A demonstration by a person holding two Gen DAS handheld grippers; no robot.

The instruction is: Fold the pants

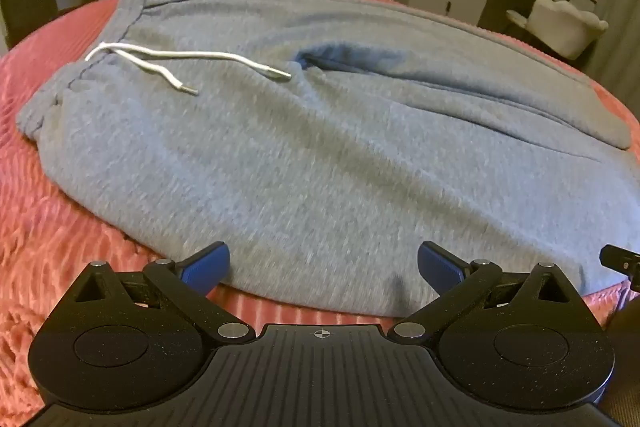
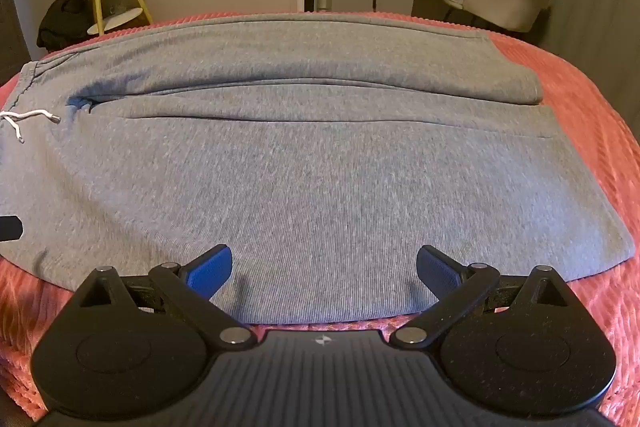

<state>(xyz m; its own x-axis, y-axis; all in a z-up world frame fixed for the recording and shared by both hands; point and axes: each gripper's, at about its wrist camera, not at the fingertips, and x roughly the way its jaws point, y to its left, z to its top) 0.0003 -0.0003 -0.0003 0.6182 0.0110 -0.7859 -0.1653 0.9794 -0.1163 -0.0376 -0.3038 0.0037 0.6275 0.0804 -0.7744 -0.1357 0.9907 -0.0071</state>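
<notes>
Left wrist view: bed (image 1: 48, 227) w/ pink ribbed cover fills the scene. Grey pants (image 1: 320, 147) lie flat across it, just ahead of both tongs, waistband off to the left, legs running right, laid side by side, prob. spread out so a lengthwise fold can start. Near long edge sits right at the tips; bare cover shows below it, so there's room to slide under. Far edge is close to the bed's far side, less room there. White drawstring (image 1: 192, 61) lies loose on top, ahead-left. Left tongs (image 1: 323, 263) apart, nothing between them. Right tongs (image 2: 324, 265) also apart, empty, above the near leg edge.
</notes>
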